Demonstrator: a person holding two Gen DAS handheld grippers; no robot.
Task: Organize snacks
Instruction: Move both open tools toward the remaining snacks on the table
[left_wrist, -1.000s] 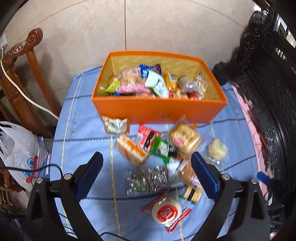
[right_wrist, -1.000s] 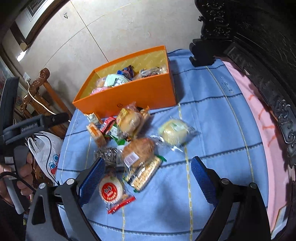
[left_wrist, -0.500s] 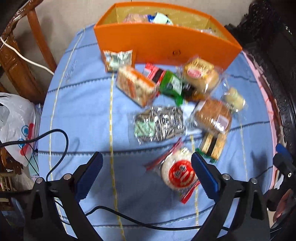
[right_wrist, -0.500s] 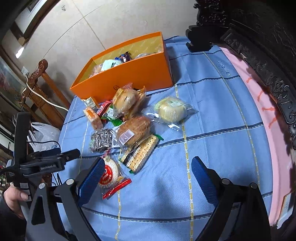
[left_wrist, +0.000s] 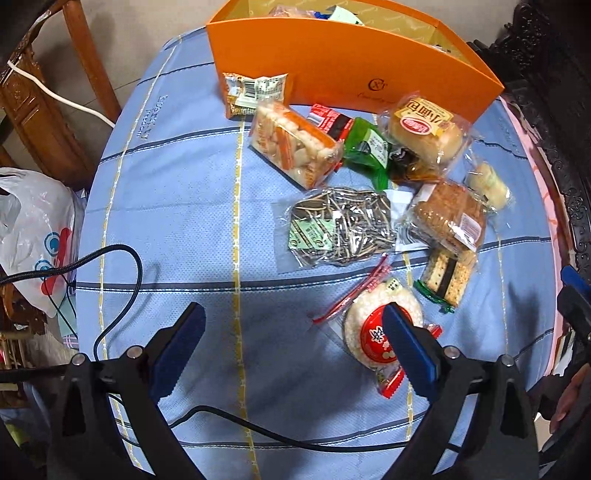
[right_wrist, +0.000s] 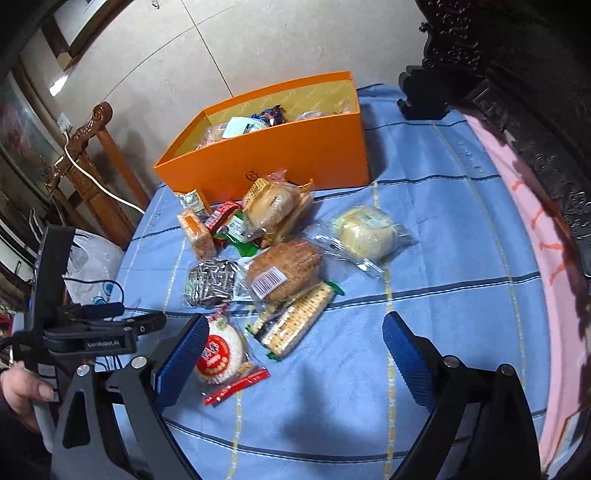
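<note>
We hold our left gripper (left_wrist: 293, 341) with its jaws spread wide and empty above the blue cloth (left_wrist: 184, 206), its right finger over the round rice cracker (left_wrist: 373, 332), while our right gripper (right_wrist: 291, 349) hangs released and empty too, the same cracker beside its left finger. The loose snacks, among them a bag of sunflower seeds (left_wrist: 340, 230), a brown bun (right_wrist: 284, 273) and a pale bun (right_wrist: 364, 230), lie clustered on the cloth just before the orange box (right_wrist: 280, 162), which holds more packets.
</note>
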